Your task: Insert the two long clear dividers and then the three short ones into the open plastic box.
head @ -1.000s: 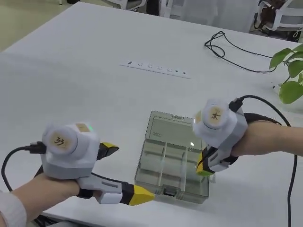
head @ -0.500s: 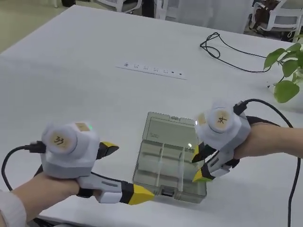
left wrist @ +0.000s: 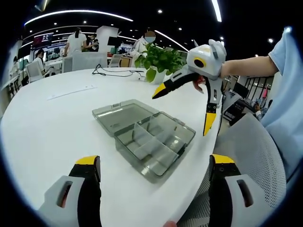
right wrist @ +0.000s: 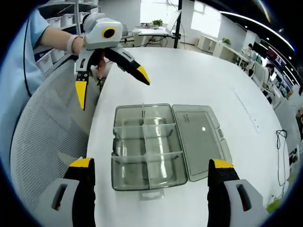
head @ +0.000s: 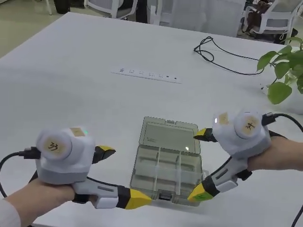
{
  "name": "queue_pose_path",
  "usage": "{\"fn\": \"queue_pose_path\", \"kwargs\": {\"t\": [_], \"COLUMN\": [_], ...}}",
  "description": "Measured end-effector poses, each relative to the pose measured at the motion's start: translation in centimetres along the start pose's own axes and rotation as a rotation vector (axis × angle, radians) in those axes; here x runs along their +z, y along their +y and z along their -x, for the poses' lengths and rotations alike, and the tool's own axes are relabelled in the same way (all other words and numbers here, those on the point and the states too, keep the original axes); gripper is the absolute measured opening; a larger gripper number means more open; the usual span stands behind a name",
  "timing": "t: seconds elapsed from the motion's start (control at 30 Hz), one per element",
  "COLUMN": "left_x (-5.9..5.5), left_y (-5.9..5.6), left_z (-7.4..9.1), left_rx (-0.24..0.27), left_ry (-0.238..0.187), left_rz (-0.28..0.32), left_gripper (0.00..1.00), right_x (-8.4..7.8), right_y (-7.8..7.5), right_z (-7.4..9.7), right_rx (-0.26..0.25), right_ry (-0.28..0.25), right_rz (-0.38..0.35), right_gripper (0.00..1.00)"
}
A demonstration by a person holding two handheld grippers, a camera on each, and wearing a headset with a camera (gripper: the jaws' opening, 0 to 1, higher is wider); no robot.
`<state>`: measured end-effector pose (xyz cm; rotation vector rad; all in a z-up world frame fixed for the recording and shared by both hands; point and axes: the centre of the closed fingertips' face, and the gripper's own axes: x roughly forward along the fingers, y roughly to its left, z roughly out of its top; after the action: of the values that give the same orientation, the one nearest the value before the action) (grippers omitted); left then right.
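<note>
The open smoky plastic box [head: 142,166] lies near the table's front edge, its lid [head: 169,135] flat behind it. Clear dividers [right wrist: 144,137] stand inside and split the tray into several compartments [left wrist: 154,137]. My left gripper [head: 122,176] is left of the box, open, with nothing between its jaws. At the box's right side my right gripper [head: 194,166] hangs wide open and empty, one jaw by the lid and one by the front corner. Each gripper view looks at the box between its own jaws, with the other gripper [left wrist: 182,111] [right wrist: 112,92] beyond.
A white power strip [head: 147,74] lies mid-table. A black cable [head: 222,52] runs at the far right, beside a green plant [head: 284,71]. The table's front edge is close below the box. A mesh chair [left wrist: 255,156] stands by that edge.
My right gripper has drawn back from over the box's right part toward the right and opened wide. The left gripper has stayed put. The head camera has shifted a little.
</note>
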<state>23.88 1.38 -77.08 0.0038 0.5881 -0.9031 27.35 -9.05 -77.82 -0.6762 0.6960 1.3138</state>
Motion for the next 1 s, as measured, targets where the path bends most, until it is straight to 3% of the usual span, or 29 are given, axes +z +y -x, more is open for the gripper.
{"fn": "queue_pose_path", "kwargs": {"t": [0.37,0.57,0.73,0.87,0.9,1.0], "left_x": [0.6,0.4,0.4,0.4,0.4,-0.3], "left_y": [0.0,0.3,0.4,0.9,0.7,0.5], "left_z": [0.7,1.1,1.7,2.3,2.4,2.4], "left_rx": [0.032,0.066,0.092,0.131,0.132,0.135], "left_ry": [-0.035,-0.044,-0.051,-0.057,-0.052,0.004], "left_rz": [-0.027,-0.029,-0.024,-0.014,-0.023,-0.096], "left_gripper": [0.99,1.0,1.0,1.0,1.0,1.0], "right_x": [0.1,-2.2,-5.1,-7.1,-7.5,-7.7], "right_y": [1.2,2.0,3.2,3.1,2.7,2.9], "right_z": [3.7,5.9,7.3,8.1,8.5,8.7], "right_rx": [-0.127,-0.207,-0.288,-0.378,-0.413,-0.424], "right_ry": [-0.224,-0.276,-0.305,-0.333,-0.358,-0.404], "right_rz": [-0.269,-0.38,-0.47,-0.55,-0.57,-0.61], "right_gripper": [1.0,1.0,1.0,1.0,1.0,0.97]}}
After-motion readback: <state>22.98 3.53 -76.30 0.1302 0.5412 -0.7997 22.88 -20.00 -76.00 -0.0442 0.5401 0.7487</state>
